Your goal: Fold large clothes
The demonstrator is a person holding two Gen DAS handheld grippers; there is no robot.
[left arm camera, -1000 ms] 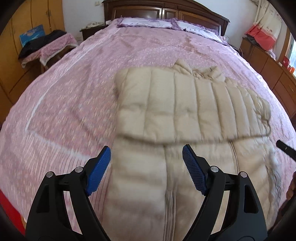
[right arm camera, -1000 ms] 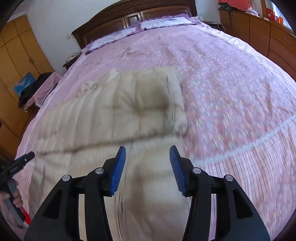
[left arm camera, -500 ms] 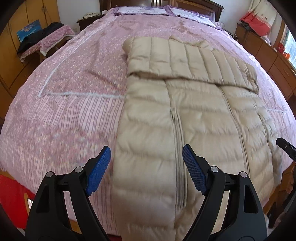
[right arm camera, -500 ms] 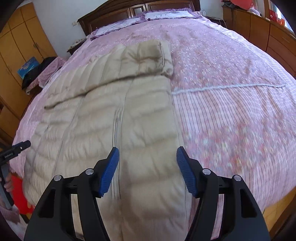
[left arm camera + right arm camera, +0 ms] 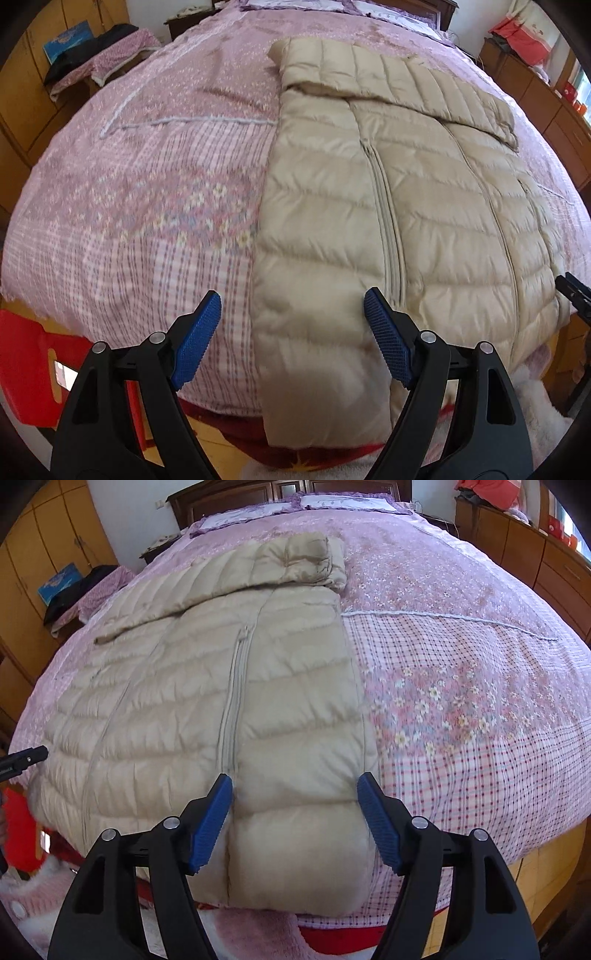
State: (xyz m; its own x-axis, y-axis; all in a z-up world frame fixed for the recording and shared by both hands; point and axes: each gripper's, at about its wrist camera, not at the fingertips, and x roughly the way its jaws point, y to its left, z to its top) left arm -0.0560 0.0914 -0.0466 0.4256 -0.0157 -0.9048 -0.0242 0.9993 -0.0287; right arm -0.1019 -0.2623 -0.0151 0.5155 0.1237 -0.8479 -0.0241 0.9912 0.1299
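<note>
A beige quilted puffer jacket (image 5: 399, 206) lies zipped and flat on the pink bed (image 5: 147, 192), its hem hanging over the near edge. Its top part and sleeves are folded down across the chest (image 5: 399, 81). It also shows in the right wrist view (image 5: 229, 686). My left gripper (image 5: 291, 332) is open and empty, above the hem's left corner. My right gripper (image 5: 295, 812) is open and empty, above the hem's right corner. The tip of each gripper shows in the other's view.
A red stool (image 5: 33, 362) stands at the bed's foot on the left. A side table with clothes (image 5: 99, 62) and yellow wardrobes (image 5: 40, 561) are at the left. Wooden dressers (image 5: 535, 550) line the right. The headboard (image 5: 295, 491) is far back.
Both grippers have pulled back from the jacket's folded top toward the foot of the bed, so the hem now lies under them. Both stayed open.
</note>
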